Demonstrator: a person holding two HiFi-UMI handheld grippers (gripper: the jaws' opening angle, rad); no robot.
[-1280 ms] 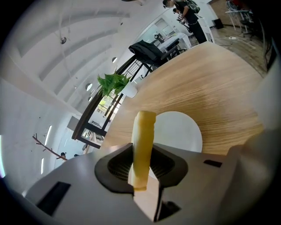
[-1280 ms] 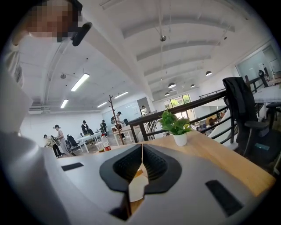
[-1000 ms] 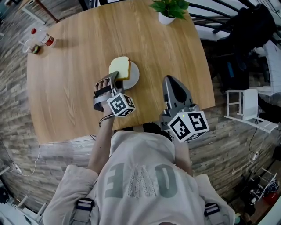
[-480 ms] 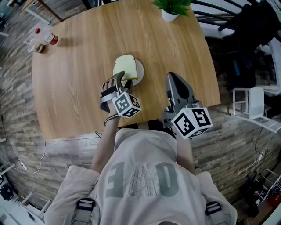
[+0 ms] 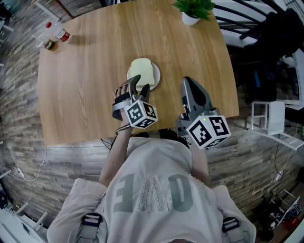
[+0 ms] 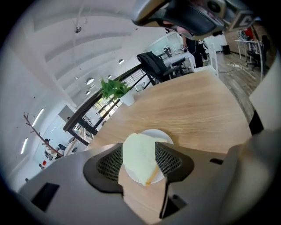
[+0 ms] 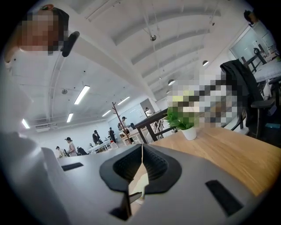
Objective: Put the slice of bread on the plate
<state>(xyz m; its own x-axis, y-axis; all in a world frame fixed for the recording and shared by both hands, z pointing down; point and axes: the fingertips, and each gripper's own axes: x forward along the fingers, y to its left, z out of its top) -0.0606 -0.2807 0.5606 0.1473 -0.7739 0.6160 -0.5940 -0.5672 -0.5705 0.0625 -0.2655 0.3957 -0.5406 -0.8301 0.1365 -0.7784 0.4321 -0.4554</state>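
1. Your left gripper (image 5: 140,84) has pulled back from the slice of bread (image 5: 142,71), and its jaws have just opened wide, pressing nothing.
2. That slice lies flat on the white plate (image 5: 156,77), mid-tabletop (image 5: 90,76).
3. A potted plant (image 5: 194,9) stands at the far edge and a bottle (image 5: 60,33) at the far left corner, with plank flooring around.
4. Your right gripper (image 5: 192,88) sits near the plate's right, jaws closed together and empty.

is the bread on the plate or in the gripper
On the plate. The bread lies flat on it; the left gripper has just opened its jaws, and the pads stand clear of the bread.
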